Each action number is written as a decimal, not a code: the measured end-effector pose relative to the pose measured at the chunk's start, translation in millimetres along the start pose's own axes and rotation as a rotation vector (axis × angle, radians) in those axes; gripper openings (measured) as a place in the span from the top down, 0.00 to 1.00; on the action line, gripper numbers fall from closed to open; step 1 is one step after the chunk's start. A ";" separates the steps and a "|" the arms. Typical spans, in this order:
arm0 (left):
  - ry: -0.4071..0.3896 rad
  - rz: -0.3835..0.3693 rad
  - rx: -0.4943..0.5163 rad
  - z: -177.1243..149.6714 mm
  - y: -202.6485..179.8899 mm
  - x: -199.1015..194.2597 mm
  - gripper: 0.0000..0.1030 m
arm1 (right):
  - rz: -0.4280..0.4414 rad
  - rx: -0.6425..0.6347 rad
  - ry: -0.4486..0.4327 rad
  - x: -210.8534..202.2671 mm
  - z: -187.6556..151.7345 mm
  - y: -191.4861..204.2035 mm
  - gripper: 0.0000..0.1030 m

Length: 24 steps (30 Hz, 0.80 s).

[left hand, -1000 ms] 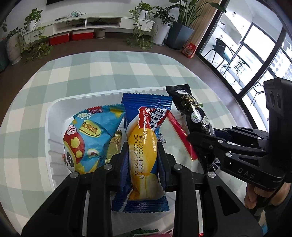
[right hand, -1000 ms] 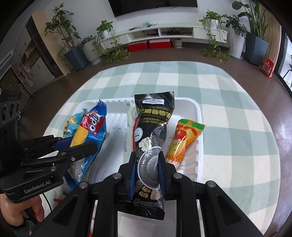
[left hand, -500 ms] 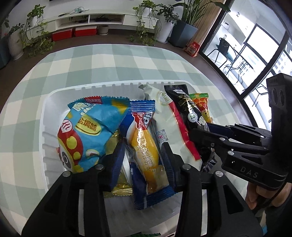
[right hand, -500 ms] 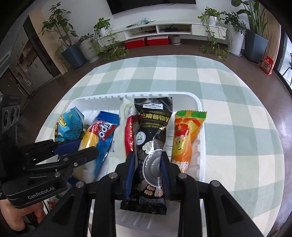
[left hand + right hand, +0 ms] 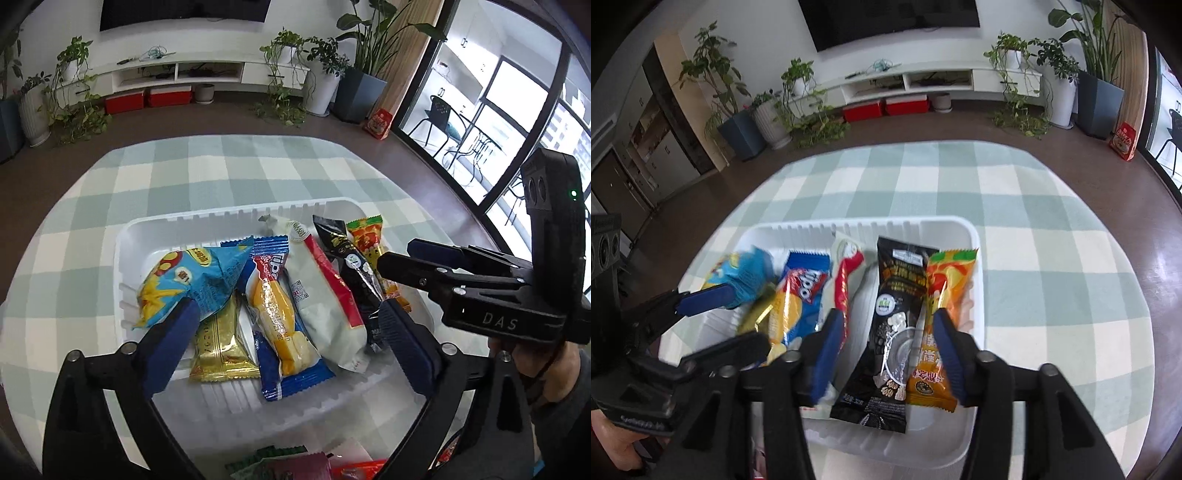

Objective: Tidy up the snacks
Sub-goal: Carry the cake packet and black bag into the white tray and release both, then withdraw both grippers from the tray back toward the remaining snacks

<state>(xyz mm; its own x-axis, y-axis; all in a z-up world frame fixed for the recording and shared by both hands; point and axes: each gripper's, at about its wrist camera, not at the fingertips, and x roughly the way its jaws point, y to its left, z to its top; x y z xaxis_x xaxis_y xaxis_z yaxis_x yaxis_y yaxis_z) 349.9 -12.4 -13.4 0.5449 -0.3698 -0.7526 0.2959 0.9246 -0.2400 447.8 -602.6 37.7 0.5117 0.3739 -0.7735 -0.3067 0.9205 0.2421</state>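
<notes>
snacks [image 5: 280, 306]: six packets | flat, side by side, seemingly overlapping | white tray [image 5: 127, 236]

Bright window daylight, fisheye-warped edges, motion blur in right view.

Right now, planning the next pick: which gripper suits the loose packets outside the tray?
Left, probably: the open left gripper hovers nearest the loose packets; the open right gripper sits farther right over the tray.

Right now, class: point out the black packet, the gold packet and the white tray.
black packet [image 5: 892, 332], right wrist view, its middle.
gold packet [image 5: 218, 350], left wrist view, its lower half.
white tray [image 5: 956, 439], right wrist view, near rim.
</notes>
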 end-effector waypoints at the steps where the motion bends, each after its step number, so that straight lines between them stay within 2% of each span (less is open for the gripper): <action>1: -0.015 -0.002 0.001 -1.4 -1.6 -9.5 0.02 | 0.003 0.005 -0.014 -7.3 1.4 -0.2 0.38; 5: -0.068 -0.030 -0.003 -16.1 -4.9 -51.8 0.00 | 0.026 0.012 -0.100 -49.1 6.7 0.3 0.33; 7: -0.088 -0.035 -0.010 -29.0 -5.0 -71.3 0.00 | 0.038 0.020 -0.157 -74.7 5.9 0.1 0.25; 10: -0.139 -0.015 0.008 -58.3 -6.9 -101.8 0.00 | 0.090 0.045 -0.215 -111.0 -5.2 -1.2 0.15; 13: -0.199 0.019 0.024 -89.3 -10.2 -126.0 0.00 | 0.122 0.059 -0.236 -137.0 -28.5 -0.4 0.11; 19: -0.114 -0.028 -0.061 -146.3 -9.6 -137.7 0.00 | 0.165 0.101 -0.205 -160.1 -110.0 4.7 0.10; 24: -0.024 -0.033 -0.043 -177.8 -20.1 -119.5 0.00 | 0.116 0.130 -0.188 -164.8 -178.3 6.3 0.16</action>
<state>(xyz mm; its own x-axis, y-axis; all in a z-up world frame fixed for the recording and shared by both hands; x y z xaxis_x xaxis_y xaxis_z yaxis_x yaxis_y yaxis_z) 139.3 29.6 -27.7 0.5541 -0.4018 -0.7291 0.2802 0.9147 -0.2911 218.5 -678.6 62.3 0.6232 0.4815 -0.6163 -0.2730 0.8724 0.4055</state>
